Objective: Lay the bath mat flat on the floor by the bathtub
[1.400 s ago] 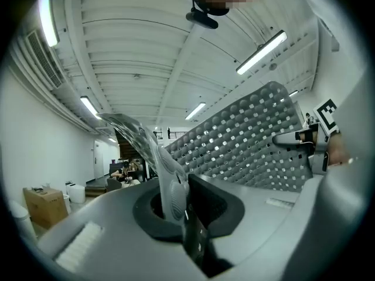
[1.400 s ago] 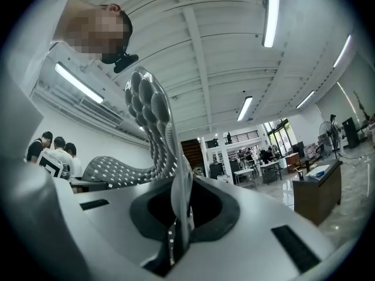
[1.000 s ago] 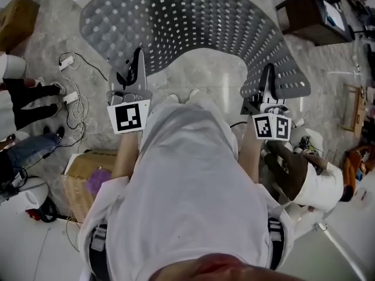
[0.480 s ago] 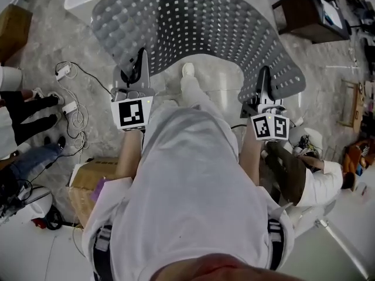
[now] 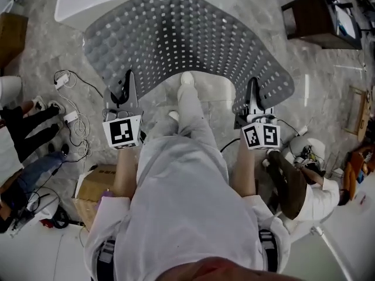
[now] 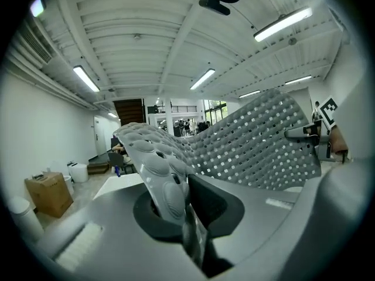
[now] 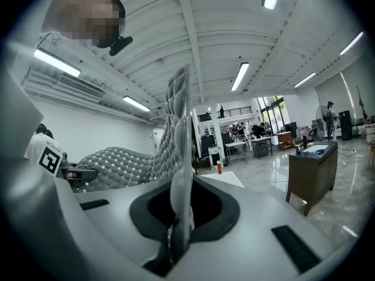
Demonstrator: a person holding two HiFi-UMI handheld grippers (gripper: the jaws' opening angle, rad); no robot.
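Grey perforated bath mat (image 5: 187, 37) — spread, sagging mid-air, beside white bathtub (image 5: 76, 4)

The left gripper (image 6: 188, 230) has its jaws closed on the edge of a grey bath mat (image 6: 246, 151). From the claw the mat rises, bumpy side near, and spreads away to the right, full of small square holes. At its far right edge is the right gripper (image 6: 309, 137). Left of the claw, on the floor, stands a cardboard box (image 6: 50, 193).

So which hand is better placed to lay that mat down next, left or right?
Neither alone, I'd say: left gripper and right gripper each clamp a near corner of the bath mat, spread evenly between them by the bathtub. Lowering both together looks best.
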